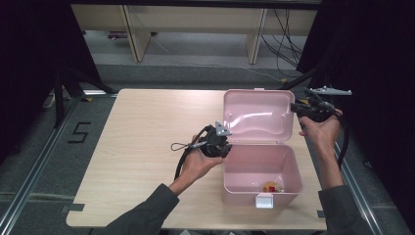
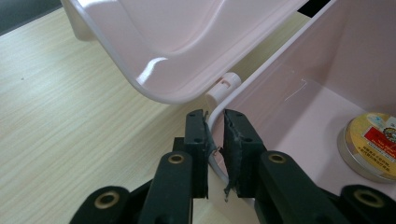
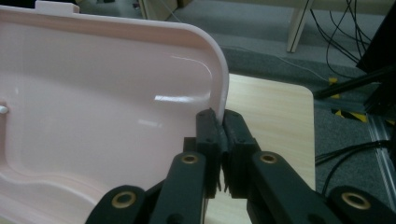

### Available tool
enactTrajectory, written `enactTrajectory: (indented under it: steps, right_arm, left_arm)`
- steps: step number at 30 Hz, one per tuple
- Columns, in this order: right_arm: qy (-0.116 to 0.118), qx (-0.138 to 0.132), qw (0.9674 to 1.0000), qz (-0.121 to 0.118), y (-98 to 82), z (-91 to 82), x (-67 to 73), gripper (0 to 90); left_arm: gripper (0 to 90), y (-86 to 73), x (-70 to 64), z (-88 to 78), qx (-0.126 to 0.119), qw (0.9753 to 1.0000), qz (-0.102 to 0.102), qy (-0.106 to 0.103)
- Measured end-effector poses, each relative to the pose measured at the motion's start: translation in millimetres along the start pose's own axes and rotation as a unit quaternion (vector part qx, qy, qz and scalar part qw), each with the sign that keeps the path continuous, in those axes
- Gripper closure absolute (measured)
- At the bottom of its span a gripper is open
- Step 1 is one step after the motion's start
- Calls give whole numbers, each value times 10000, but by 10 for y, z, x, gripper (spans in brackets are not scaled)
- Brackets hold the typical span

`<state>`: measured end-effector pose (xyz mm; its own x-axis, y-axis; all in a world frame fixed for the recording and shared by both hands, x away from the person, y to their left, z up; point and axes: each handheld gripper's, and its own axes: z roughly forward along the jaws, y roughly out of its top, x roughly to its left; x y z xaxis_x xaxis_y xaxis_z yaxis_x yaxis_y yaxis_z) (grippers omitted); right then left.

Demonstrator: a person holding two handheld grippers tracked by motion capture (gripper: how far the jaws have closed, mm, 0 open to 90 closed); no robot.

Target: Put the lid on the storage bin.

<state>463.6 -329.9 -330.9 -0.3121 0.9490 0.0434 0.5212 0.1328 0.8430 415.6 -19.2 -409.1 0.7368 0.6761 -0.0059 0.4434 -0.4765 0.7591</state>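
A pink plastic box stands on the wooden table with its lid raised upright at the back. My left gripper is shut on the box's left rim near the hinge; in the left gripper view its jaws pinch the thin rim just below the white hinge. At the right, my right gripper is shut on the lid's right edge. Its jaws clamp the edge of the lid. A round tin with a yellow and red label lies on the box floor.
A white latch hangs on the box's front wall. The tin sits near the front of the box. Beyond the table stand wooden desk legs and loose cables on the grey floor. Dark curtains flank both sides.
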Motion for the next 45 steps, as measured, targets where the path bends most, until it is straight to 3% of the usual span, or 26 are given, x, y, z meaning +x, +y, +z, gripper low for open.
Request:
enactTrajectory:
  steps: [2,12,20,21,24,27,30,34,36,37,45]
  right_arm:
    - [45,-6,9999,108,-6,-29,28,871]
    - [130,-322,9992,-195,-70,-278,69,875]
    - [216,-460,9985,-195,-141,-440,101,882]
    - [219,-526,9979,-298,-165,-469,86,884]
    - [260,-540,9980,-174,-183,-491,103,884]
    - [237,-625,9971,-355,-209,-534,106,884]
    - [288,-651,9972,-232,-256,-608,137,885]
    - [275,-710,9964,-363,-317,-679,139,886]
    - [330,-693,9967,-273,-324,-697,152,886]
    - [318,-783,9957,-378,-355,-718,151,886]
    - [270,-895,9943,-518,-474,-837,200,884]
  left_arm:
    - [794,-1,-2,-2,-2,10000,6,12]
    - [794,-12,1,-7,-39,10000,-16,17]
    - [794,-14,0,-3,-54,10000,-32,24]
    - [794,-17,-1,-2,-65,10000,-44,26]
    - [793,-17,-3,-2,-71,10000,-42,29]
    - [792,-27,-1,0,-106,9999,-75,30]
    - [792,-31,2,-3,-112,9999,-70,56]
    - [790,-41,1,4,-185,9998,-123,-12]
    - [790,-43,2,4,-193,9997,-125,-18]
    - [790,-47,-4,2,-204,9997,-139,12]
    - [789,-50,2,1,-188,9998,-91,50]
